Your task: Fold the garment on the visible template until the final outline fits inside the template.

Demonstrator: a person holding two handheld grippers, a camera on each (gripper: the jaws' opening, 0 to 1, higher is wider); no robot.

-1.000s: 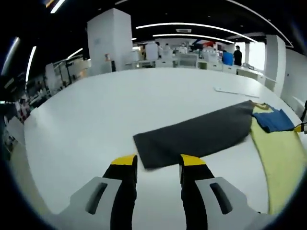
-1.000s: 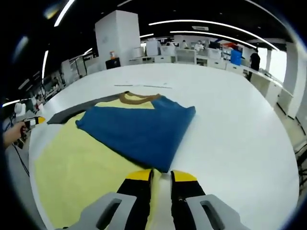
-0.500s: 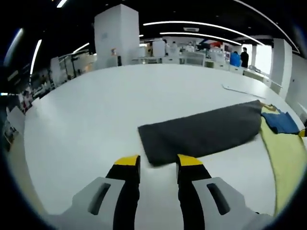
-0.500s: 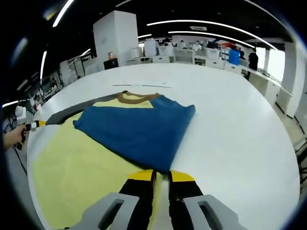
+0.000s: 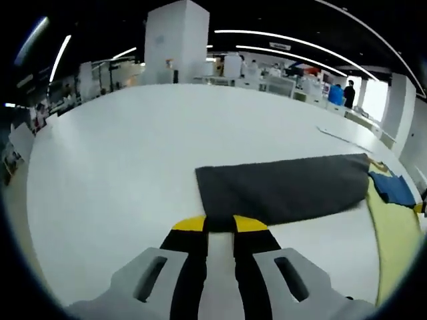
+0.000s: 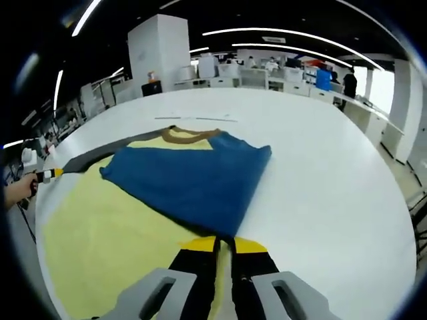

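I stand at a broad white table point(image 5: 120, 153). Beyond its far edge rises a white pillar point(image 5: 175, 41), with desks point(image 6: 267, 77) to the right of it. Long curved light strips point(image 6: 287, 35) cross the dark ceiling point(image 6: 220, 10) above the pillar.

- White table point(image 5: 113, 160): broad bare surface left of and beyond the dark grey sleeve point(image 5: 283, 190); open passage.
- Table right of the blue folded panel point(image 6: 193, 177): bare to the far edge.
- Thin flat strip point(image 6: 197, 119): low obstacle beyond the collar.
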